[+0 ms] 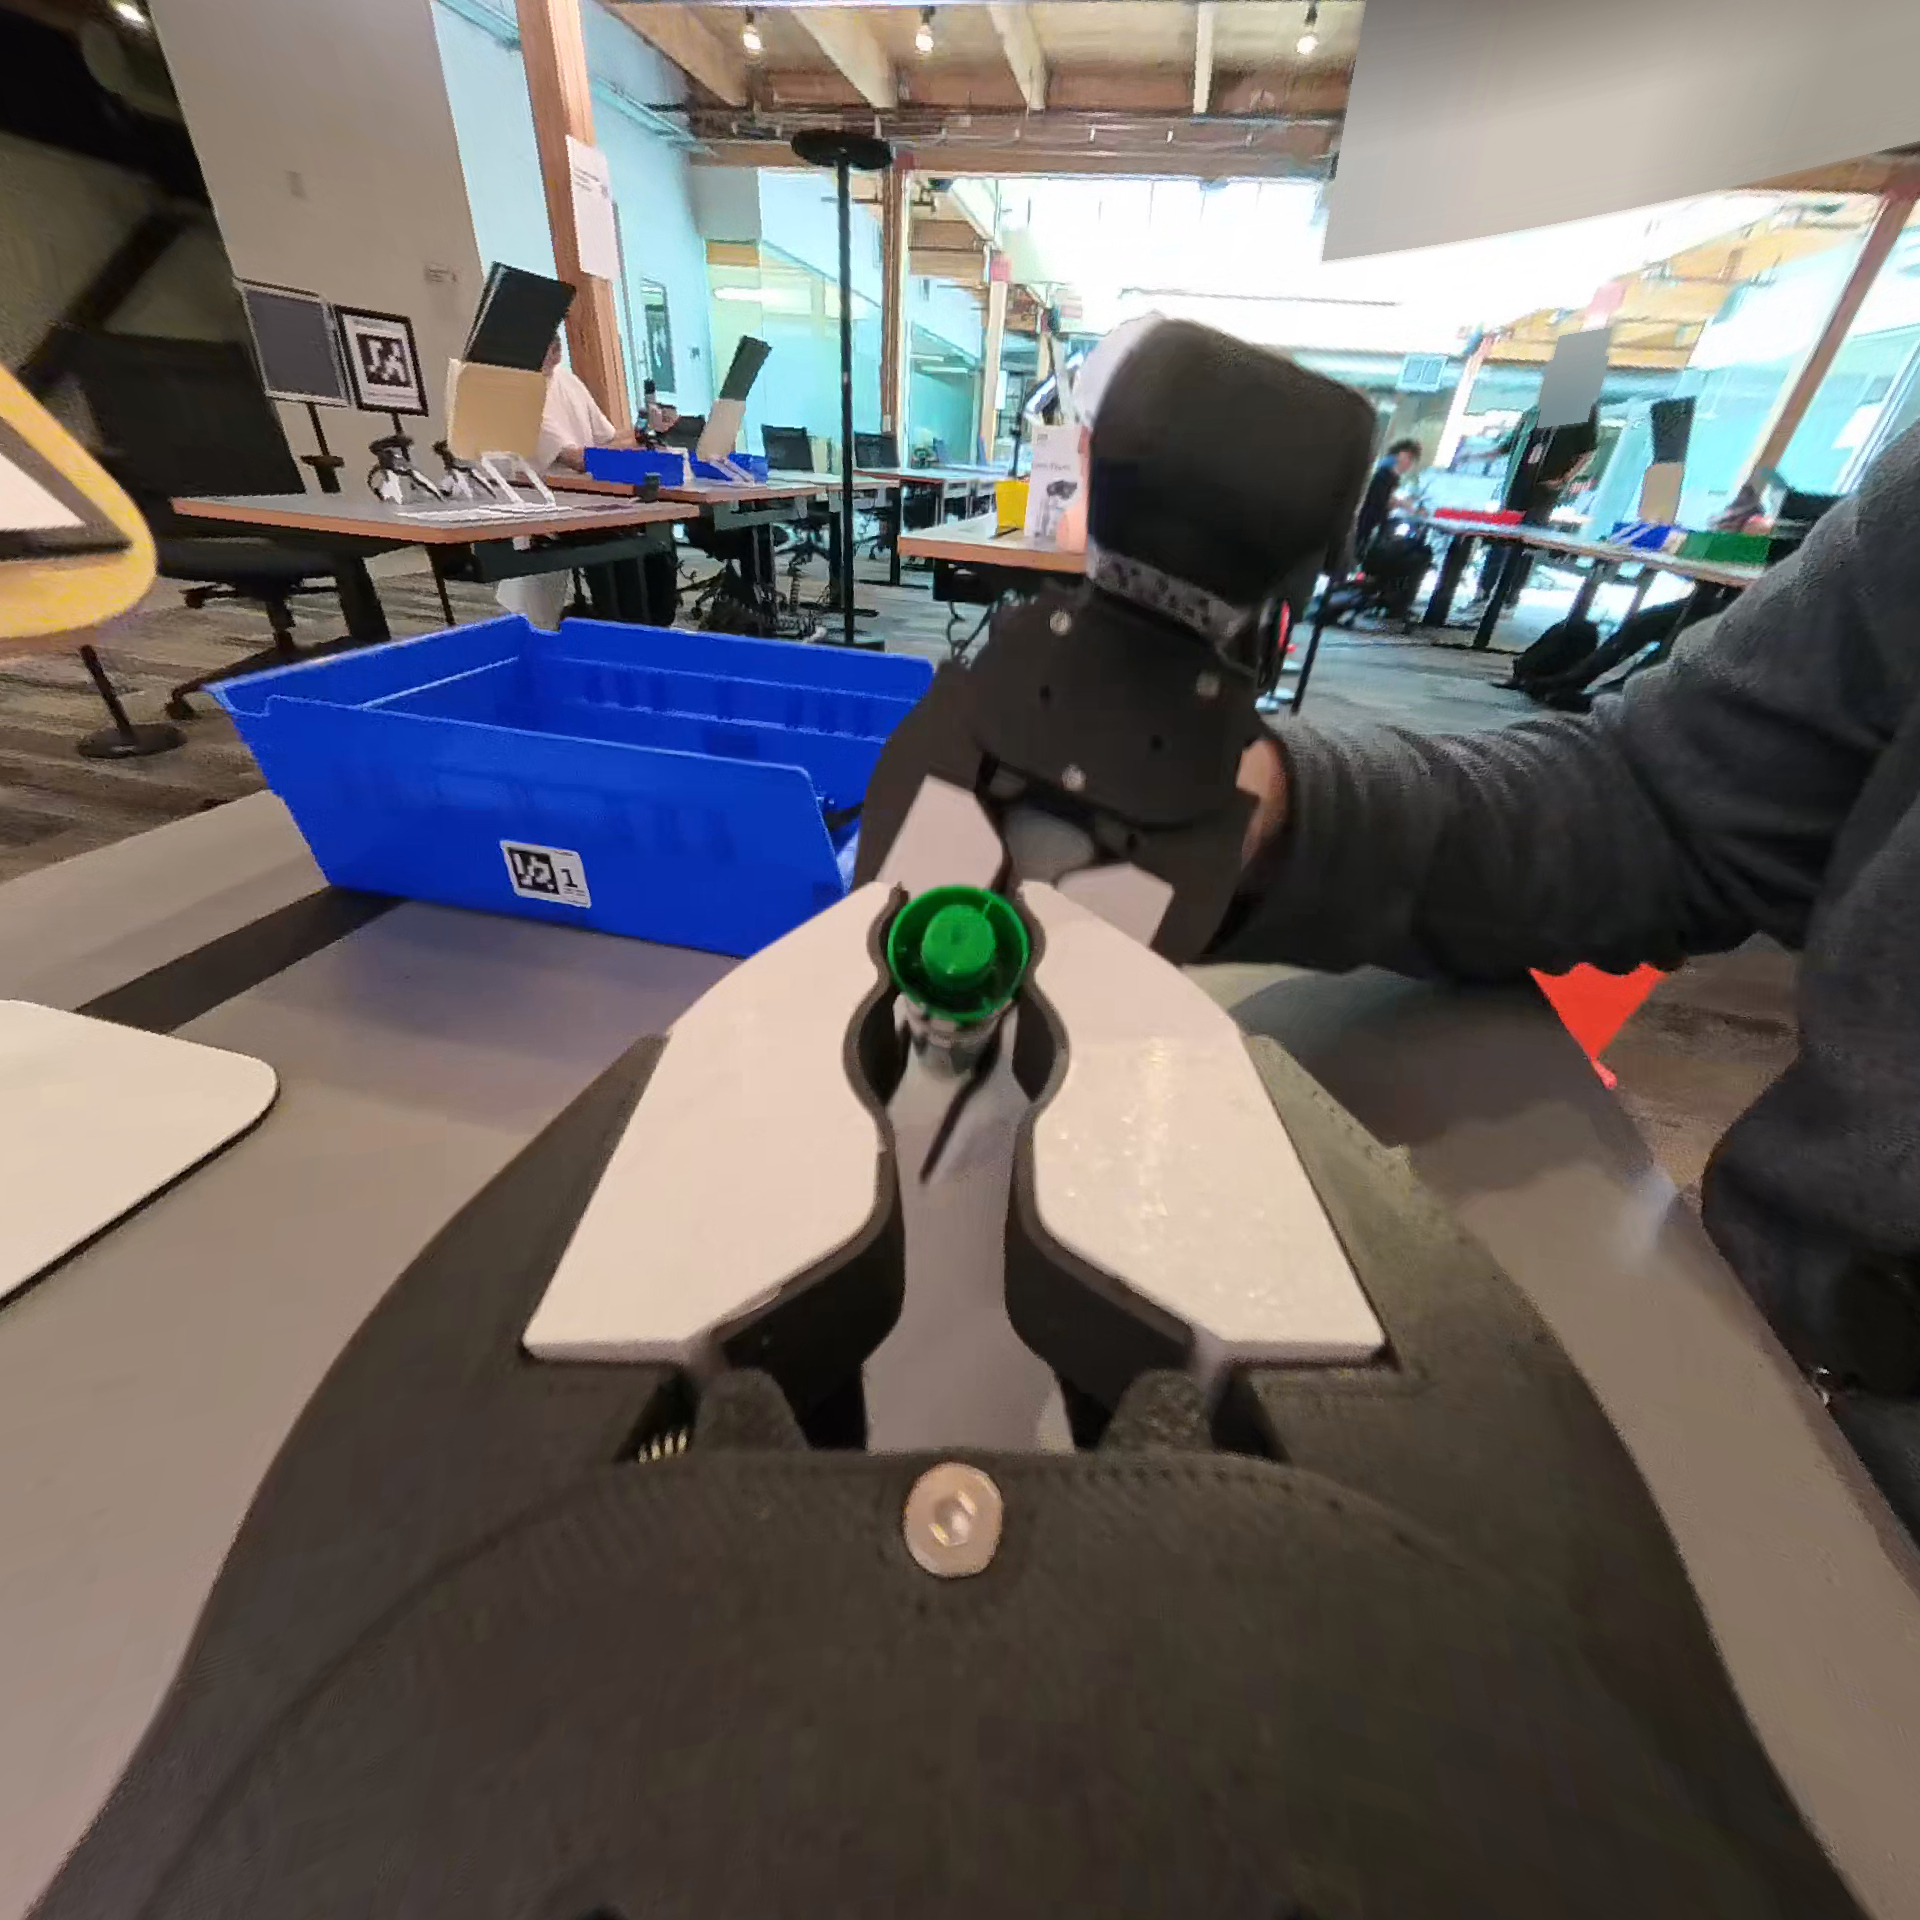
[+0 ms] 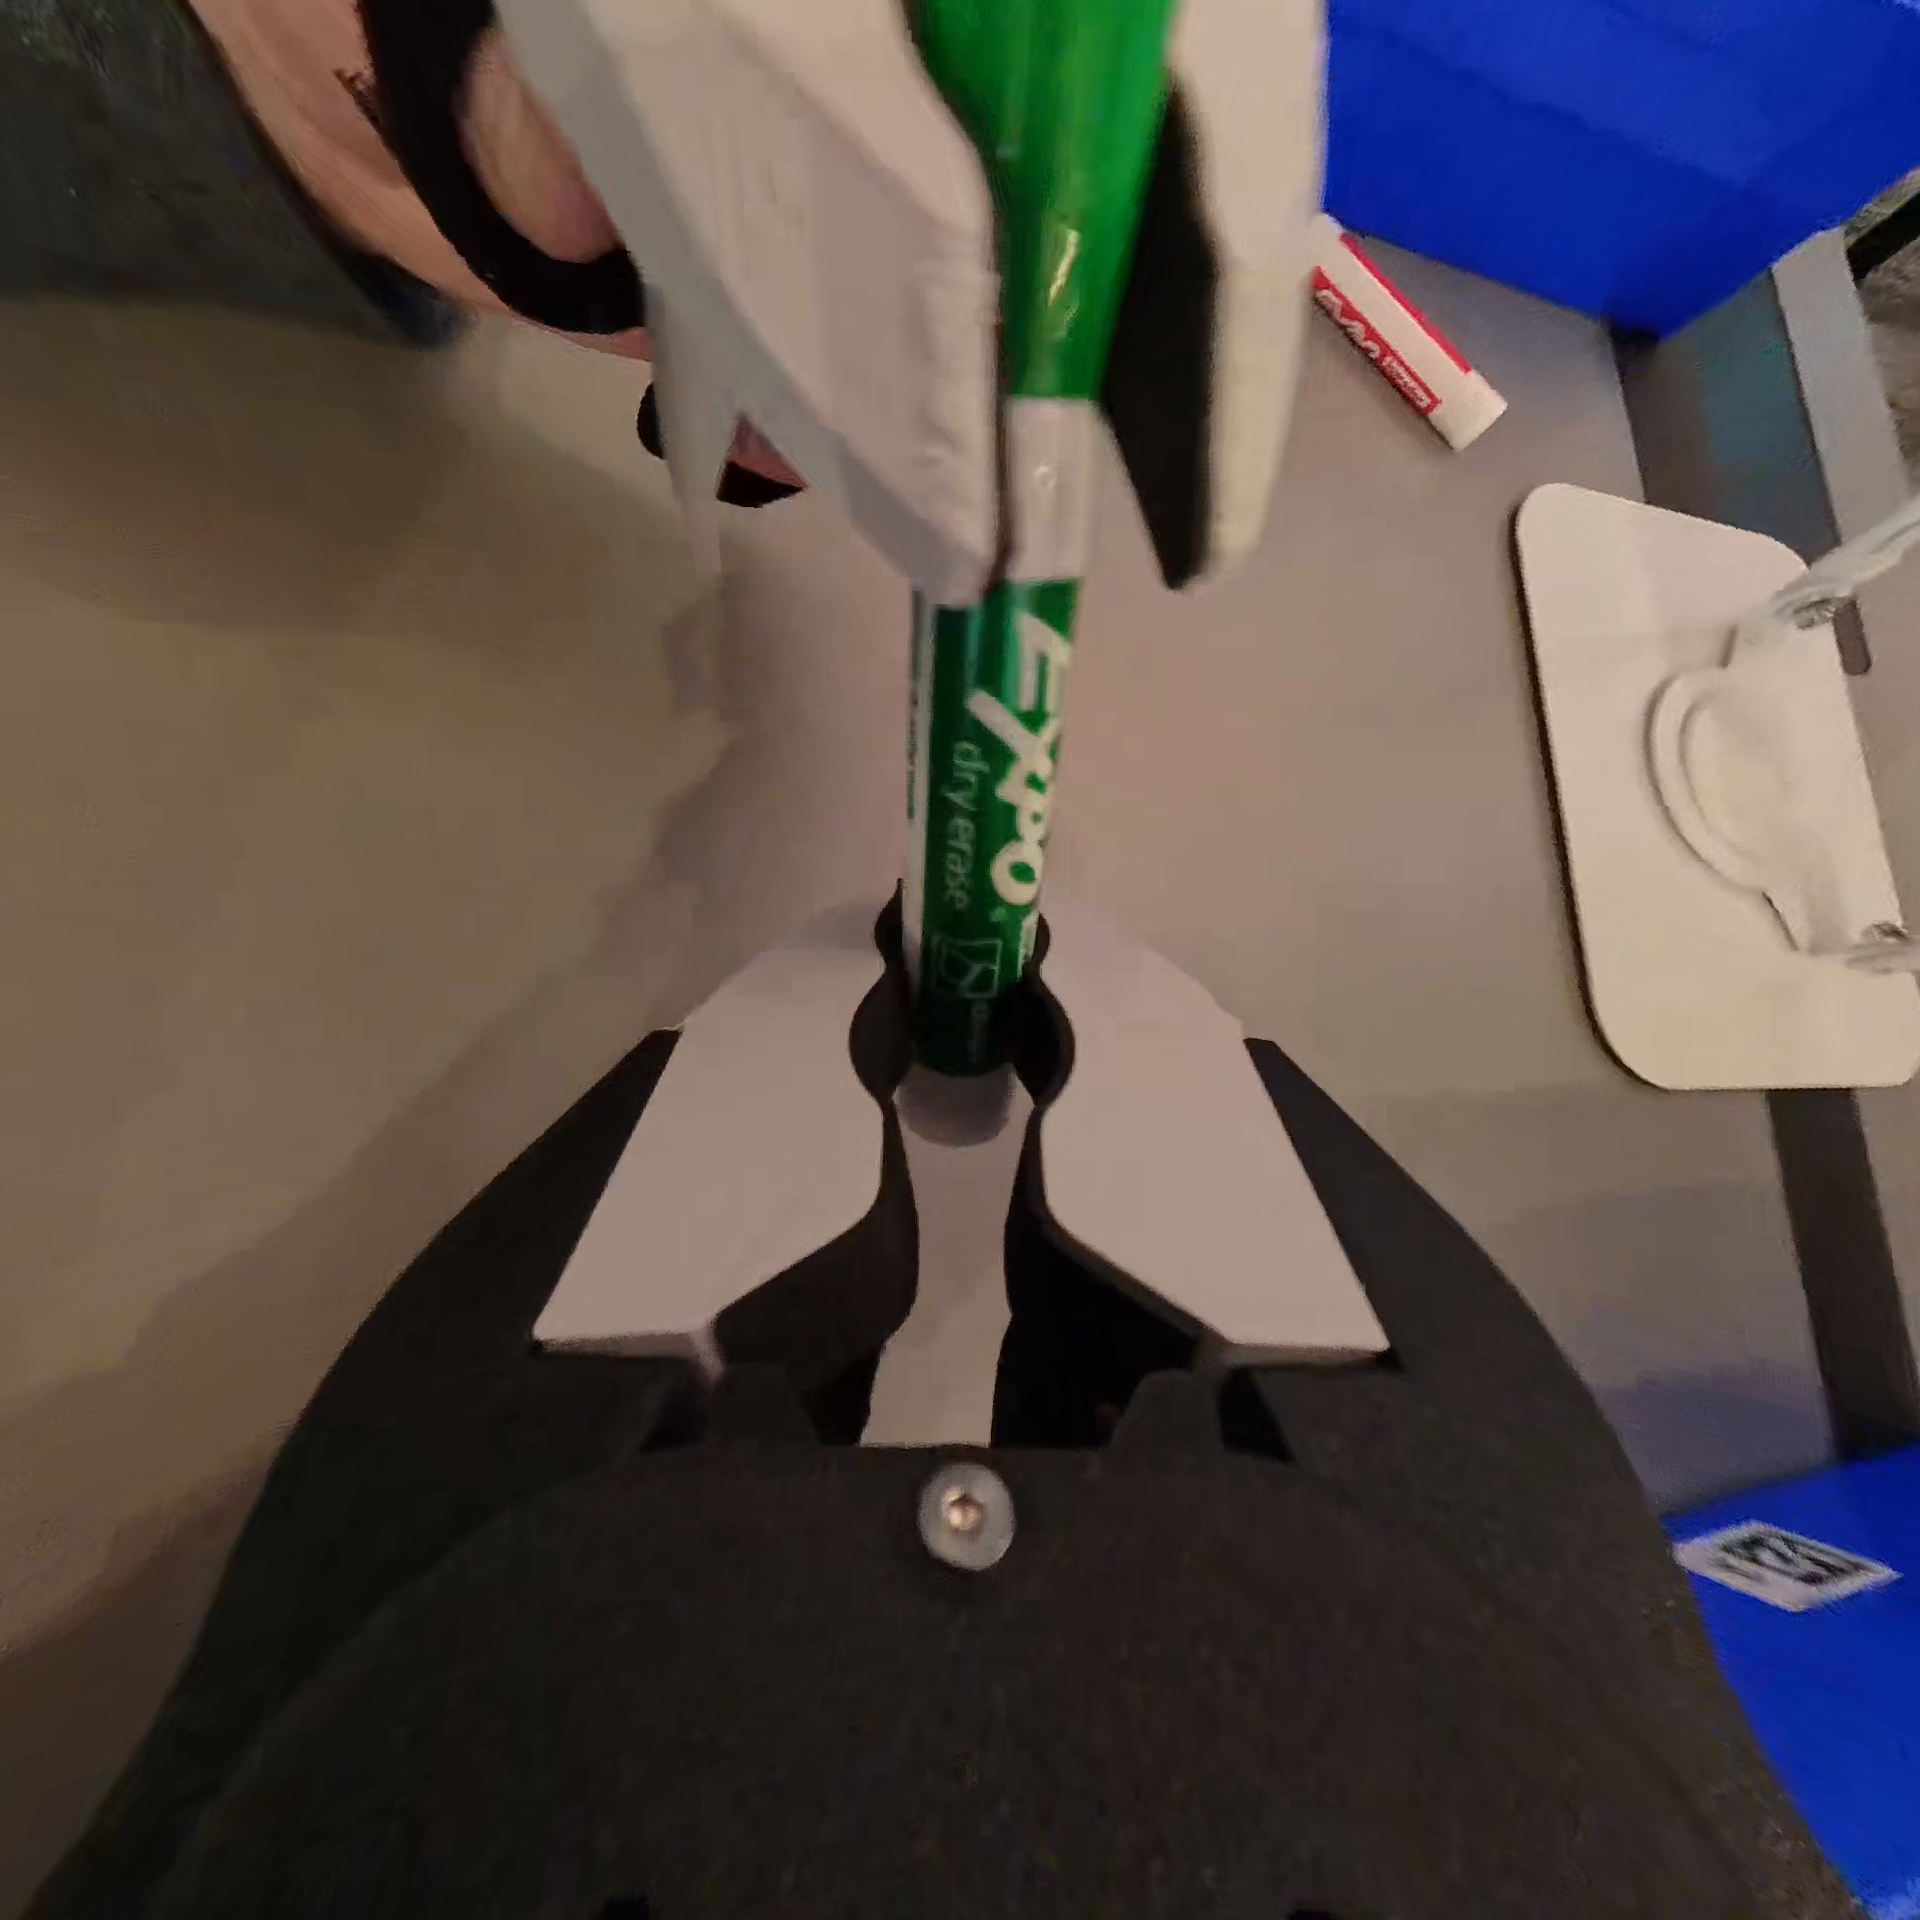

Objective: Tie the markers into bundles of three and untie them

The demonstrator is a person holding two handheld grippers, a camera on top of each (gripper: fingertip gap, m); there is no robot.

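A green marker (image 2: 982,790) is held in the air between both grippers, over the grey table (image 2: 364,831). My right gripper (image 2: 966,966) is shut on the marker's barrel end. My left gripper (image 1: 956,914) is shut on the cap end, so its view shows the green cap (image 1: 956,940) end-on. The left gripper also shows at the top of the right wrist view (image 2: 1070,561). The right gripper (image 1: 1029,868) shows beyond the cap in the left wrist view, held by a hand in a grey sleeve. A thin black strand (image 1: 951,1127) hangs by the barrel. A red-labelled marker (image 2: 1392,332) lies on the table.
A blue bin (image 1: 540,748) stands on the table beyond the grippers; it also shows in the right wrist view (image 2: 1610,135). A second blue bin (image 2: 1818,1662) is at the near right. A white pad (image 2: 1621,790) with a clear stand lies on the right. Other desks and people are far behind. One gripper's finger ends stand about 7 centimeters off the other's.
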